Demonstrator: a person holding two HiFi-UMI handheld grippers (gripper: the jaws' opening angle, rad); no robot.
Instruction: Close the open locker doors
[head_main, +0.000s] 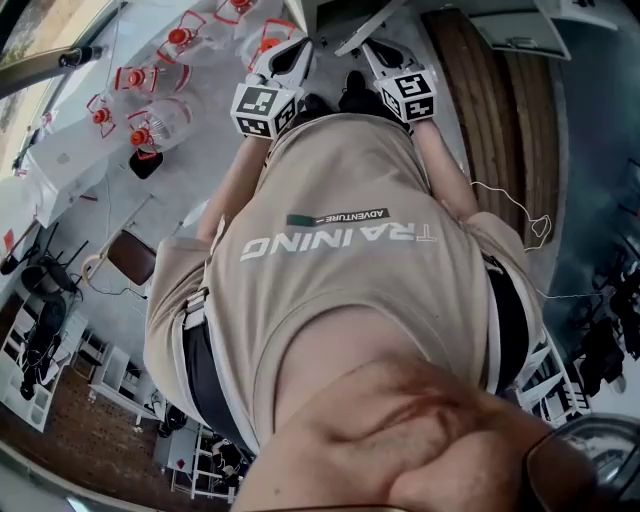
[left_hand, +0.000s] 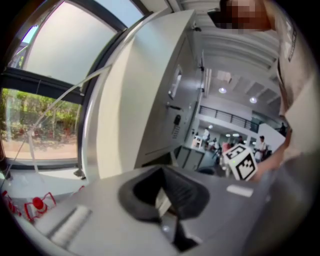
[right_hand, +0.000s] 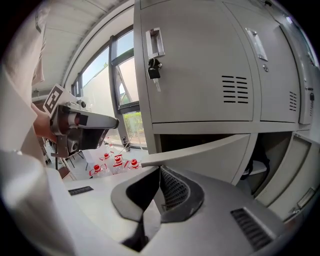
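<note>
Jaws pressed together, empty, on your left gripper (left_hand: 162, 176) and right gripper (right_hand: 159, 175), open locker door (right_hand: 215, 154) just beyond the right's tips at one o'clock.

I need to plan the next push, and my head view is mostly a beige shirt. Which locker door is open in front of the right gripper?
Observer: The right gripper view shows a lower grey metal locker door swung out, just past the fingers of the right gripper. I can't tell whether they touch.
Operator: And the door above it?
Observer: The upper grey metal locker door is closed, and a small dark padlock hangs below its handle.
Operator: Are the fingers open?
Observer: No. The right gripper's fingers are together and empty, and the left gripper view shows the same for the left gripper.
</note>
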